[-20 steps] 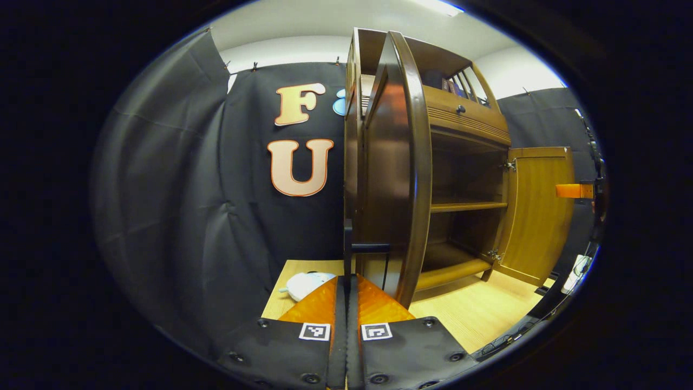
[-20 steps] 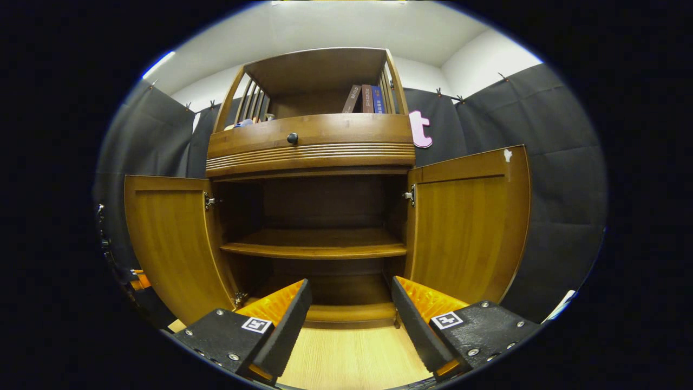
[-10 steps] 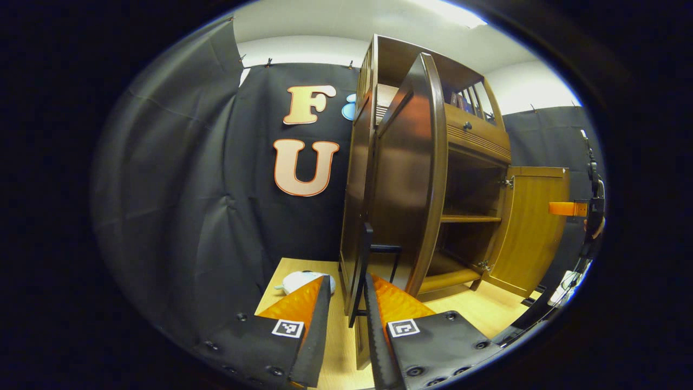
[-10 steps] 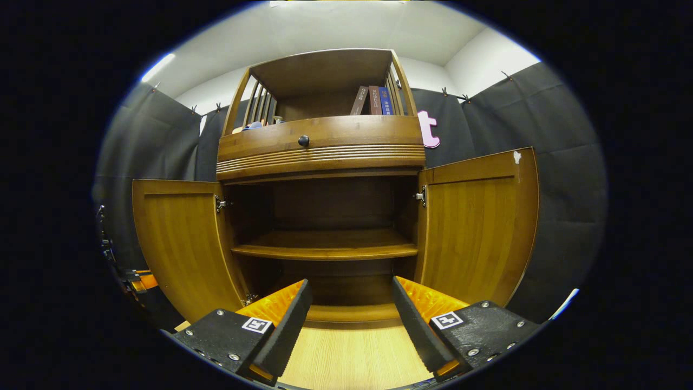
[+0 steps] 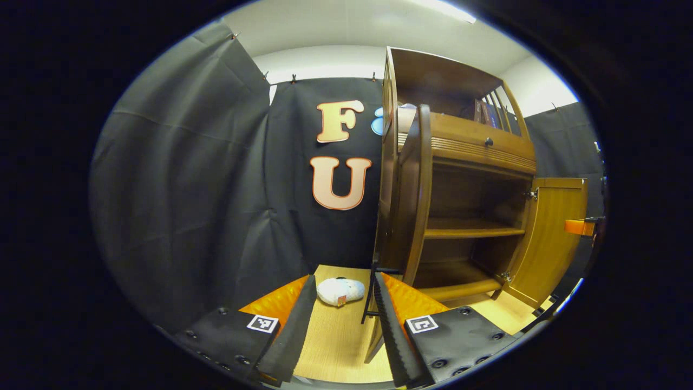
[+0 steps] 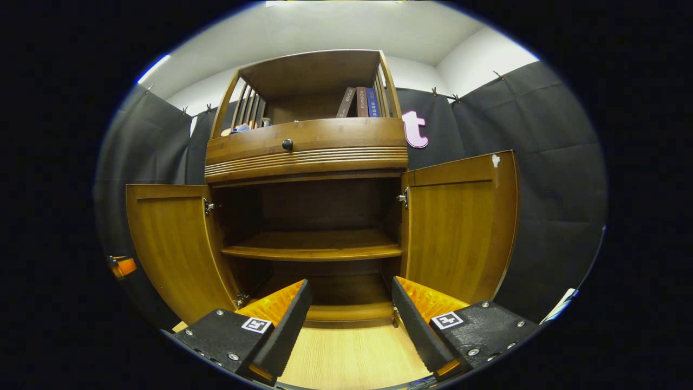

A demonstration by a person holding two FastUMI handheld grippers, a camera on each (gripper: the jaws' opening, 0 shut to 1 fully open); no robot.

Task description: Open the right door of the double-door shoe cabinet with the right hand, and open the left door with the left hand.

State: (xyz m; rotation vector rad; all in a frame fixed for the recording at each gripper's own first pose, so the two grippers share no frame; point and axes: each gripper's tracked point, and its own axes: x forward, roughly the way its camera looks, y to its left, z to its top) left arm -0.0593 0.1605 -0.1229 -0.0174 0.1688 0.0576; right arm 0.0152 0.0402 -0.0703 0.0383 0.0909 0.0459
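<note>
The shoe cabinet (image 6: 311, 157) stands straight ahead of the right gripper (image 6: 351, 317), with both lower doors swung wide. The right door (image 6: 457, 227) is ahead and to the right of this gripper's fingers, its free edge out toward the black cloth wall; the left door (image 6: 173, 244) is ahead to the left. Between the two doors the inside is open, with one shelf (image 6: 311, 249) across the middle and bare wooden floor (image 6: 352, 357) between the fingers. The right gripper's fingers are spread apart and hold nothing.

In the left gripper view the left door (image 5: 414, 200) is seen edge-on, just ahead of the right finger, and its thin black handle (image 5: 373, 290) stands just beside that finger's tip. The left gripper (image 5: 341, 319) is parted, with floor (image 5: 335, 346) showing between the fingers. A small white plush toy (image 5: 340, 291) lies on the floor ahead, between the fingertips
</note>
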